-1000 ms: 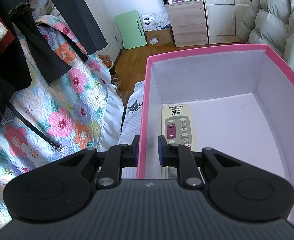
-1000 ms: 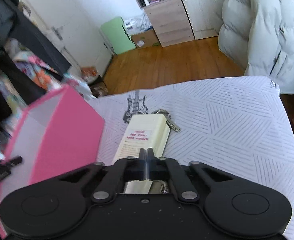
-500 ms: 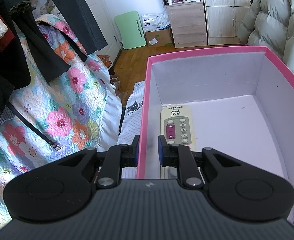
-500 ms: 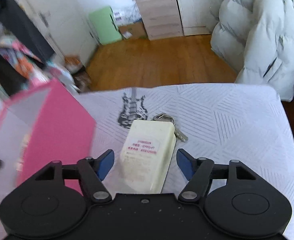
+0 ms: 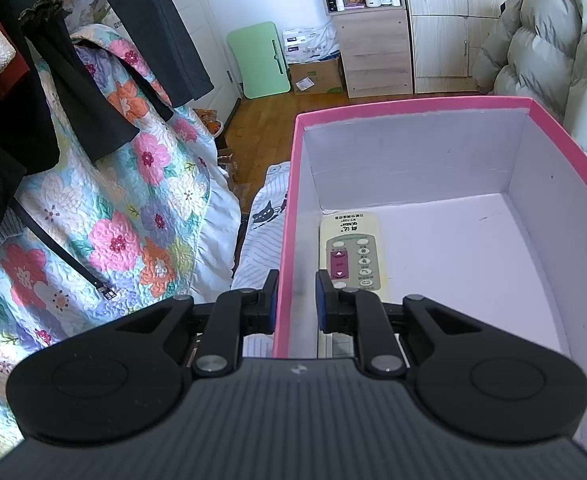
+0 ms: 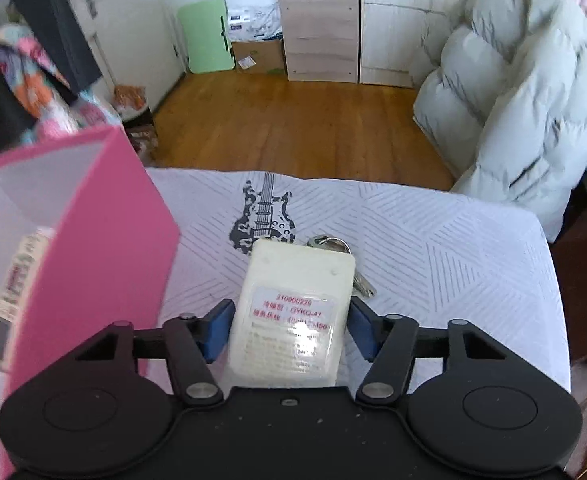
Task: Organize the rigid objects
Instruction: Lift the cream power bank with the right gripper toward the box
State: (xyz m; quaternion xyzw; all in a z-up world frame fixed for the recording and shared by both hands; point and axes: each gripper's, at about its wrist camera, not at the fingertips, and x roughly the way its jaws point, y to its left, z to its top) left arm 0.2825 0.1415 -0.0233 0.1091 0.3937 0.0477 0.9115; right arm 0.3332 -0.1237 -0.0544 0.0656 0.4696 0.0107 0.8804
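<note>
Right wrist view: your right tongs (image 6: 289, 330) are spread wide around the cream remote (image 6: 293, 316), lying label-up on the bed sheet (image 6: 453, 248), pads either side but not gripping, keys (image 6: 333, 245) just beyond it. Your left tongs (image 5: 295, 306) straddle the pink box (image 5: 289, 200) wall to steady it; whether they pinch it, I cannot tell. Another remote (image 5: 351, 258) lies inside, just ahead

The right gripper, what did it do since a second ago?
The right gripper went from shut to open, and its fingers now straddle the cream remote on the bed. The left gripper stays astride the pink box wall.
</note>
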